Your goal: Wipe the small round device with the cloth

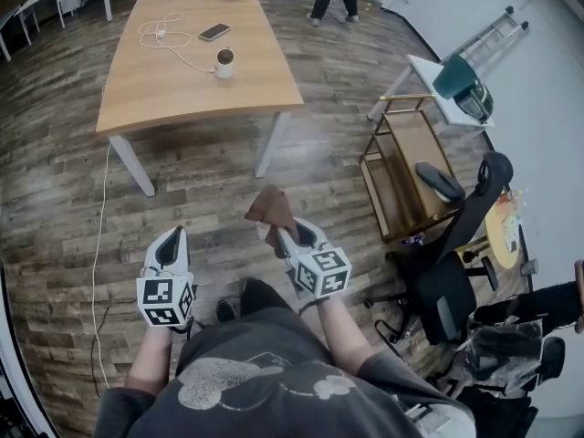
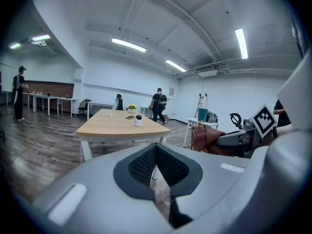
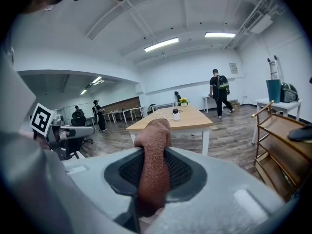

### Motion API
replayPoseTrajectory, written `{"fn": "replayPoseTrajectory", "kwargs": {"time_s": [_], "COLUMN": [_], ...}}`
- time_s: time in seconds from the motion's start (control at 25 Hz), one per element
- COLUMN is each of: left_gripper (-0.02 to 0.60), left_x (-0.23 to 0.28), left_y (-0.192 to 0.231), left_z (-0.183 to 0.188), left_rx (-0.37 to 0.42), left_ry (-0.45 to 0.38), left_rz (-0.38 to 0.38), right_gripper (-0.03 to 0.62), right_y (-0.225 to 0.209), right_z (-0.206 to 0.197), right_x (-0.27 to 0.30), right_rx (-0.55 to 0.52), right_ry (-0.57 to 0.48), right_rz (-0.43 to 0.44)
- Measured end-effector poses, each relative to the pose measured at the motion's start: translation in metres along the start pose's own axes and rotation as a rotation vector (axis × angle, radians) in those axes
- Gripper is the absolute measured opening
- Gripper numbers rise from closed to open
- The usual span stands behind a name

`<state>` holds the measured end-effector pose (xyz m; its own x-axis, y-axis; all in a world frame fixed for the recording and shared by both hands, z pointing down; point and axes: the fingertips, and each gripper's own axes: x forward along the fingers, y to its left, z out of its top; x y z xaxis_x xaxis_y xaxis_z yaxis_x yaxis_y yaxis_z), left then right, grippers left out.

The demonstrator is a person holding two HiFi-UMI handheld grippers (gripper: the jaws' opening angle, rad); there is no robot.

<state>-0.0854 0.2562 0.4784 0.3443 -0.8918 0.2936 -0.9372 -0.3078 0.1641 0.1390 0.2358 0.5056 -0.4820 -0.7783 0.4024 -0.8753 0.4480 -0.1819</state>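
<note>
Brown cloth [image 1: 269,210], pinched upright in right gripper [image 1: 285,237], jaws closed on it; left gripper [image 1: 172,243], jaws together, empty; white round device [image 1: 224,62], well ahead between both, on wooden table [image 1: 182,103], toward its front edge.

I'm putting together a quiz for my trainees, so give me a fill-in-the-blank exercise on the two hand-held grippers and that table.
1. The brown cloth is clamped in the hand-held gripper on the person's ____ side.
2. The left hand-held gripper has its jaws together and holds ____.
3. The small round device stands on the wooden table, and the cable lying beside it is ____ in colour.

Missing words: right; nothing; white.
</note>
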Motion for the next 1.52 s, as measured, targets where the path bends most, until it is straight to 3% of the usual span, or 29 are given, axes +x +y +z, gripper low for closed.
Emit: {"fn": "replayPoseTrajectory", "kwargs": {"time_s": [0.36,0.8,1.28,1.52], "left_gripper": [0.018,0.018,0.018,0.018], "left_x": [0.033,0.121,0.237,0.269], "left_y": [0.024,0.058,0.051,0.051], "left_z": [0.012,0.046,0.097,0.114], "left_rx": [0.002,-0.014,-0.004,0.000], "left_ry": [-0.004,0.000,-0.022,-0.028], "left_rz": [0.024,0.093,0.090,0.110], "right_gripper": [0.081,0.081,0.081,0.081], "right_y": [-0.021,-0.071,-0.153,-0.172], "right_z": [0.008,0.064,0.114,0.138], "right_x": [0.049,0.149,0.221,0.248], "right_rx": [0.023,0.024,0.035,0.020], "right_ry": [0.015,0.010,0.004,-0.006], "right_rz": [0.011,0.076,0.096,0.126]}}
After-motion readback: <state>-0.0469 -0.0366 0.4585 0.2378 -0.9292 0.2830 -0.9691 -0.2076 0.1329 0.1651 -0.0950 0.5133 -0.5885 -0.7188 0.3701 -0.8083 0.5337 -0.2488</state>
